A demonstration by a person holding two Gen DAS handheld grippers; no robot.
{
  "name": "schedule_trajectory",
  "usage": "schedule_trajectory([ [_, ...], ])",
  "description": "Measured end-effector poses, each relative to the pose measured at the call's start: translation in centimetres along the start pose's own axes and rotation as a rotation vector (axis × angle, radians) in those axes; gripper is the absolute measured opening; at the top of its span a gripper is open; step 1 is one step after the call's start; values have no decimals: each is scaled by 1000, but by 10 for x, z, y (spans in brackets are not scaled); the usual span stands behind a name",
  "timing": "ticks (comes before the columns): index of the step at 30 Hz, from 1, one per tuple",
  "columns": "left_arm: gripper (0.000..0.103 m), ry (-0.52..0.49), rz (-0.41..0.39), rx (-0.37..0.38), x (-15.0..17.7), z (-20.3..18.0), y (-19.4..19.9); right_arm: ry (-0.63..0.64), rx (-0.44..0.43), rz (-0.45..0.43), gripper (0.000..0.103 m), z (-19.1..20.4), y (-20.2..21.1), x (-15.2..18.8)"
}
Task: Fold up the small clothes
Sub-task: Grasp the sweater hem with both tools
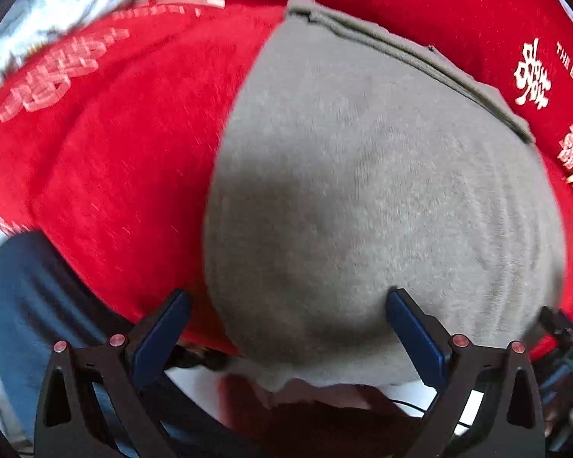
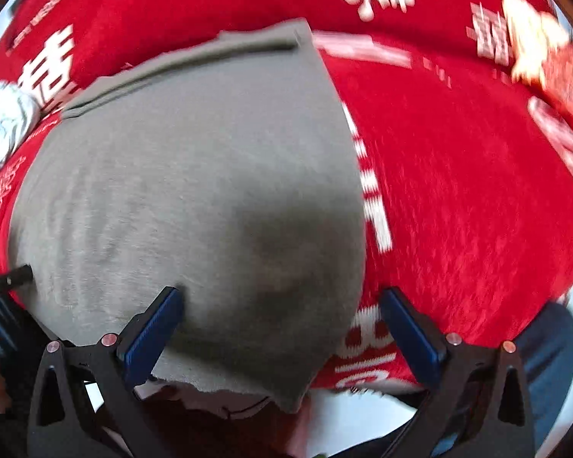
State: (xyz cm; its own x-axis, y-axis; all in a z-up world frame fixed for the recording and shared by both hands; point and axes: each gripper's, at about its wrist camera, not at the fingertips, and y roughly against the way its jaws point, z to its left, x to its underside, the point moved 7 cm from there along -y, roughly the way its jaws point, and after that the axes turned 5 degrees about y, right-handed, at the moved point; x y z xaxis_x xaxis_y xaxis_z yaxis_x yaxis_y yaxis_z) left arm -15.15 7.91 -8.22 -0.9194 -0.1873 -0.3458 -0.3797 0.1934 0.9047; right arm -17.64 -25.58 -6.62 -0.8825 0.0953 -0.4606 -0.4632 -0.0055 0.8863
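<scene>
Garment: grey cloth (image 1: 363, 191), a soft knit piece, lying flat on the red blanket (image 1: 114, 171); its near raw edge hangs past the blanket's near edge.
Landmark: all places below are given relative to the grey cloth.
Far edge: a thick doubled hem (image 2: 179, 65) runs along the side away from the grippers, suggesting it is already folded at least once.
Left gripper (image 1: 286, 305): fingers spread wide and holding nothing, straddling the cloth's near left corner; one finger (image 1: 412, 324) lies over the cloth, the other is over the blanket.
Right gripper (image 2: 282, 301): fingers likewise spread wide and empty, straddling the near right corner; one finger (image 2: 156, 320) lies over the cloth.
Contact: whether the fingers touch the fabric cannot be told.
Surroundings: a pale patterned cloth (image 2: 4, 122) lies on the blanket beyond the far left corner, apart from the grey cloth.
Handling (judgement): light, limp, non-fragile, not slippery; it will sag and crease if lifted by one point.
Hold points (judgement): pinch both near corners together, catching every layer, so the edge stays straight.
Risk (judgement): snagging the fuzzy blanket along with the cloth.
</scene>
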Motion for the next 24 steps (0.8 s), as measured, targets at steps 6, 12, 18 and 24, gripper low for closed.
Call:
schedule_trajectory([
  [6, 59, -141, -41, 34, 6, -29, 13, 182, -2, -35, 62, 39, 7, -3],
  [12, 15, -148, -75, 143, -9, -36, 34, 105, -233, -99, 16, 32, 31, -14],
  [18, 15, -124, -178, 234, -62, -49, 66, -10, -420, -251, 15, 19, 67, -67],
  [24, 15, -46, -145, 233, -133, -53, 25, -86, -406, -257, 15, 12, 25, -138],
])
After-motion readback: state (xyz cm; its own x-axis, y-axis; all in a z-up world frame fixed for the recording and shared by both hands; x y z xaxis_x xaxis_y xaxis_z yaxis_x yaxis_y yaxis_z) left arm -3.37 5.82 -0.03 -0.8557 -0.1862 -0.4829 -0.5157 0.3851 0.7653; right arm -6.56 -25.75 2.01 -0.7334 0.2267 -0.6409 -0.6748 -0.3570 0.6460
